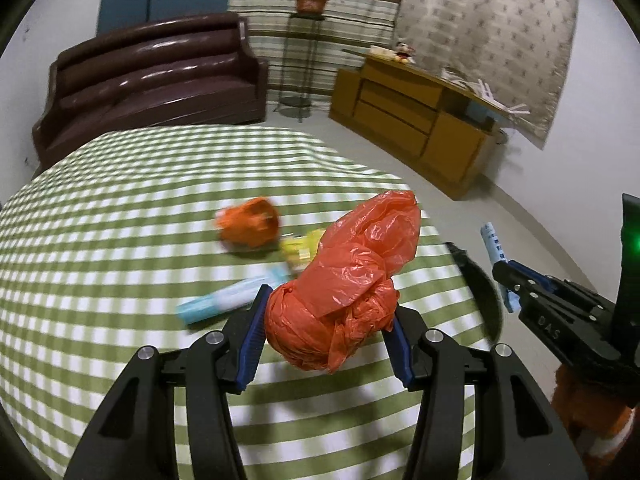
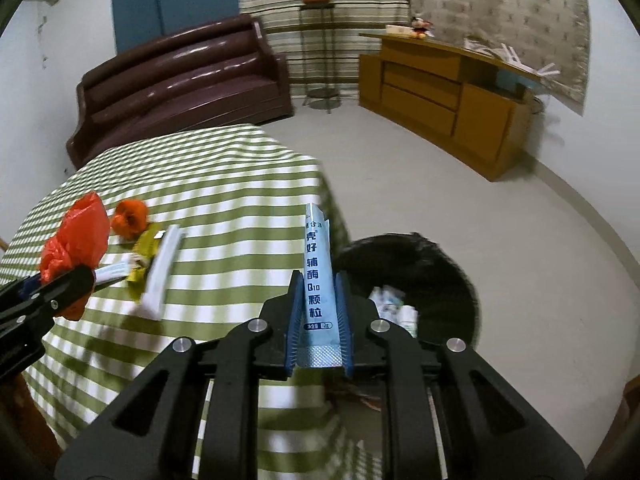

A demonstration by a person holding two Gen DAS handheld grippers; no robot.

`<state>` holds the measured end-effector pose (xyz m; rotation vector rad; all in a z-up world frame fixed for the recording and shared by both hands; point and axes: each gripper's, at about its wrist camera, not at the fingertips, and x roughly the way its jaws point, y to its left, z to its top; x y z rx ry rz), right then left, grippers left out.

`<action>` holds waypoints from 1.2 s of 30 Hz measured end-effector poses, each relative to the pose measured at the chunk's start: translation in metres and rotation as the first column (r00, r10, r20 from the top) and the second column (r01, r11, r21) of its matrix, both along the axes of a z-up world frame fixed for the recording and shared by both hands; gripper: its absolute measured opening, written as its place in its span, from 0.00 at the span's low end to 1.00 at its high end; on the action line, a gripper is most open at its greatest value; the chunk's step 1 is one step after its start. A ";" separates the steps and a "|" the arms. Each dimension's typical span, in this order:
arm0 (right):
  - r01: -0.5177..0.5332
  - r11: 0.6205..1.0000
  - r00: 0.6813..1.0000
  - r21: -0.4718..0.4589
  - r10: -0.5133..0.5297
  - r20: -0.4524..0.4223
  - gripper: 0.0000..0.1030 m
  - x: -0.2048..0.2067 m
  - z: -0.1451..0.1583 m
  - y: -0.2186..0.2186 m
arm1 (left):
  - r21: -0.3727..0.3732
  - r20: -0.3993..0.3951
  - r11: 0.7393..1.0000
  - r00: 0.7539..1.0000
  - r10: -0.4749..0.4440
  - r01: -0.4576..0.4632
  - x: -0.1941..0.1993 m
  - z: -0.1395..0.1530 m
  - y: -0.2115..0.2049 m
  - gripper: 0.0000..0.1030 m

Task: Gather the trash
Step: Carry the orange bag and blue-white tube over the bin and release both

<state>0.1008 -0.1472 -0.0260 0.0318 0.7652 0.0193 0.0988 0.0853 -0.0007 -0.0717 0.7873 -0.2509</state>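
My left gripper (image 1: 329, 312) is shut on a crumpled orange plastic bag (image 1: 352, 276) and holds it above the green checked tablecloth (image 1: 120, 240). The bag also shows in the right wrist view (image 2: 76, 240). My right gripper (image 2: 319, 280) is shut on a light blue sachet (image 2: 318, 276) with Chinese print, held near the table's right edge above a black-lined trash bin (image 2: 420, 272). The sachet also shows in the left wrist view (image 1: 494, 246). On the cloth lie an orange wad (image 1: 248, 222), a yellow wrapper (image 1: 300, 250) and a light blue tube (image 1: 228, 296).
The bin (image 1: 480, 284) stands on the floor off the table's right edge with white scraps (image 2: 394, 304) inside. A brown sofa (image 1: 152, 80) is behind the table, a wooden cabinet (image 1: 420, 116) at the back right, a plant stand (image 1: 306, 40) between them.
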 end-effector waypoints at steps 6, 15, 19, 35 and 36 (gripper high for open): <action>0.044 0.999 0.999 0.003 -0.044 0.002 0.16 0.001 -0.003 -0.034 | 0.004 -0.008 0.998 0.998 -0.058 0.058 0.011 -0.004 -0.044 0.50; 0.087 0.996 0.996 0.027 -0.087 -0.005 0.16 0.011 -0.012 -0.071 | 0.023 -0.035 0.994 0.994 -0.102 0.103 0.032 -0.014 -0.100 0.50; 0.102 0.994 0.995 0.039 -0.102 -0.007 0.16 0.014 -0.016 -0.081 | 0.031 -0.047 0.993 0.992 -0.115 0.116 0.041 -0.018 -0.123 0.50; 0.132 0.987 0.991 0.088 -0.130 -0.031 0.28 0.037 -0.033 -0.104 | 0.068 -0.101 0.986 0.985 -0.143 0.150 0.061 -0.036 -0.169 0.54; 0.136 0.987 0.991 0.089 -0.133 -0.031 0.29 0.038 -0.034 -0.106 | 0.068 -0.104 0.987 0.985 -0.139 0.147 0.062 -0.036 -0.169 0.55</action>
